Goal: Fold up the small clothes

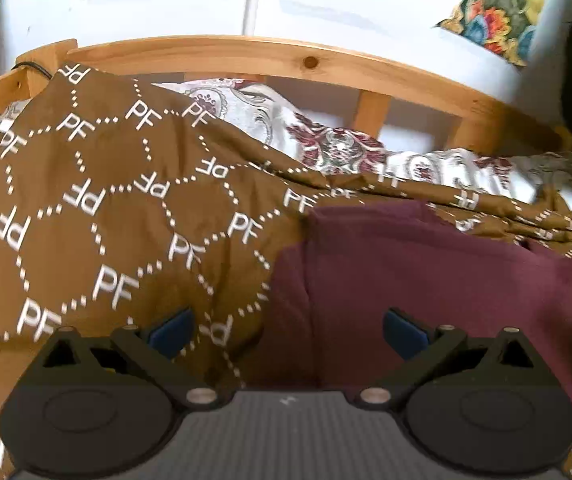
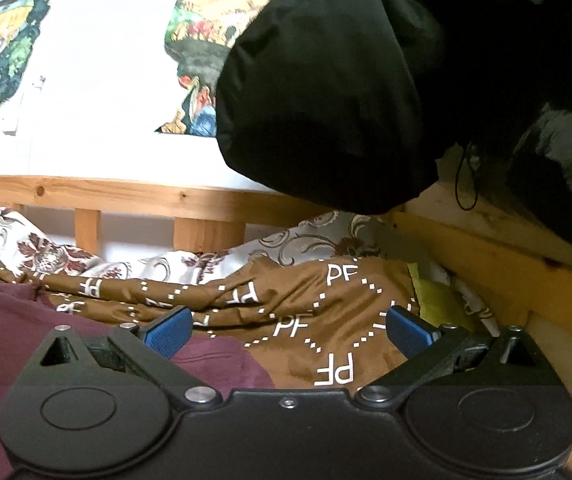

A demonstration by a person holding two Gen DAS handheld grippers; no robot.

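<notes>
Both the left claw [image 1: 288, 330] and right claw [image 2: 288, 330] gape wide, gripping nothing, above a maroon garment [image 1: 426, 280] lying on the brown patterned bedspread [image 1: 105, 200], while a black jacket [image 2: 366, 80] overhangs the wooden bed frame [image 2: 125, 194].

The only text we can read is the pair of white letters "PF", and it stands on the brown cover [image 1: 97, 200] that lies over the bed. We see these letters printed many times on it, each pair placed where the white dotted lines of the pattern meet. In the left wrist view some pairs stand upright and others are turned sideways or upside down, because the cloth is wrinkled. In the right wrist view we find the same letters on the same brown cover [image 2: 306, 320], again some upright and some reversed. We cannot read any other word, number or label.
</notes>
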